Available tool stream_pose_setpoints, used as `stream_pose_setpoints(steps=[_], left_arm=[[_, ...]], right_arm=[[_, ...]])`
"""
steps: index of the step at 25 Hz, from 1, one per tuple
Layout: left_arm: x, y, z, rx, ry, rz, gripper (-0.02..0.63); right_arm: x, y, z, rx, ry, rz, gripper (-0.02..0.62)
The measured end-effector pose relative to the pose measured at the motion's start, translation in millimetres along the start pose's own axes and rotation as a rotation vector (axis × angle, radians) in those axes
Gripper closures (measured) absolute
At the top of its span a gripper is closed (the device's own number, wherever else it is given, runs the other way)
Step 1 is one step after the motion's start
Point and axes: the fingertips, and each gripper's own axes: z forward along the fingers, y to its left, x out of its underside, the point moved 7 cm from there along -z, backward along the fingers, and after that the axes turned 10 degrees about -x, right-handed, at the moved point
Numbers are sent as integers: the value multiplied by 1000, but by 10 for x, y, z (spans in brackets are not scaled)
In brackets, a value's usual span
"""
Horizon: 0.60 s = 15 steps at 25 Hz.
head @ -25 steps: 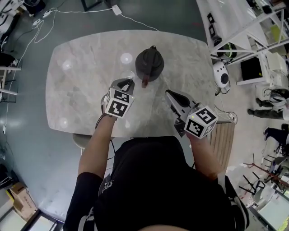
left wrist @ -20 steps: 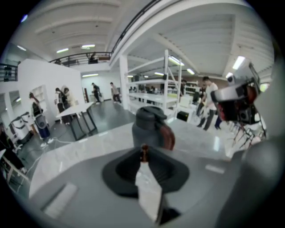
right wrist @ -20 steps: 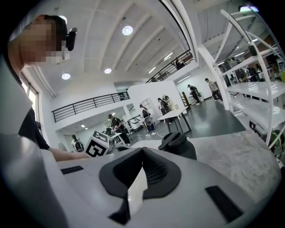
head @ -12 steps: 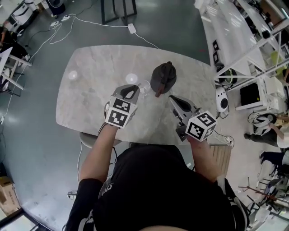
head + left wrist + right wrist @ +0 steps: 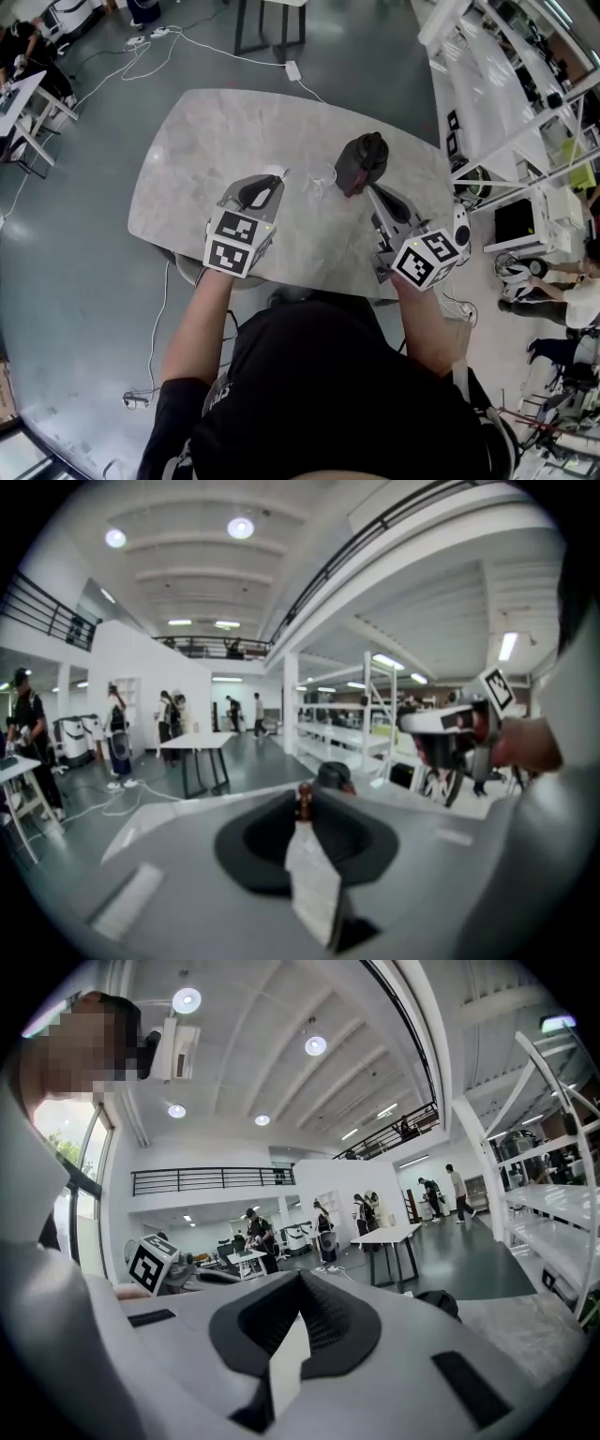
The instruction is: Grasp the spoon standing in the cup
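Observation:
A clear glass cup point(image 5: 323, 177) stands on the marble table point(image 5: 187, 159), just left of a dark teapot point(image 5: 362, 160). My left gripper point(image 5: 277, 174) hovers left of the cup, a little apart from it. Its jaws are nearly together, and a thin spoon point(image 5: 303, 801) with a brown end pokes up between their tips; in the head view the spoon point(image 5: 282, 172) is only a pale sliver. The teapot point(image 5: 335, 776) shows behind it. My right gripper point(image 5: 377, 194) hangs right of the teapot with its jaws together and nothing between them.
White shelving point(image 5: 506, 103) stands to the right of the table. Cables point(image 5: 187, 47) and another table's legs point(image 5: 267, 28) are on the floor beyond the far edge. Several people point(image 5: 117, 733) stand in the hall in the distance.
The left gripper has drawn away to the left from the cup and teapot. The head view has swung, so the table now sits higher and further right. The right gripper stays beside the teapot.

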Motion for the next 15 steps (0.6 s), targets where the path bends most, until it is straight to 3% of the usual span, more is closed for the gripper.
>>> stream_pose_setpoints(steps=[8, 15], left_arm=[[-78, 161, -498, -99, -69, -109, 549], [-252, 120, -597, -157, -120, -174, 549]], right_arm=[[-76, 293, 91, -110, 17, -81, 602], [-323, 191, -38, -93, -28, -95, 603]])
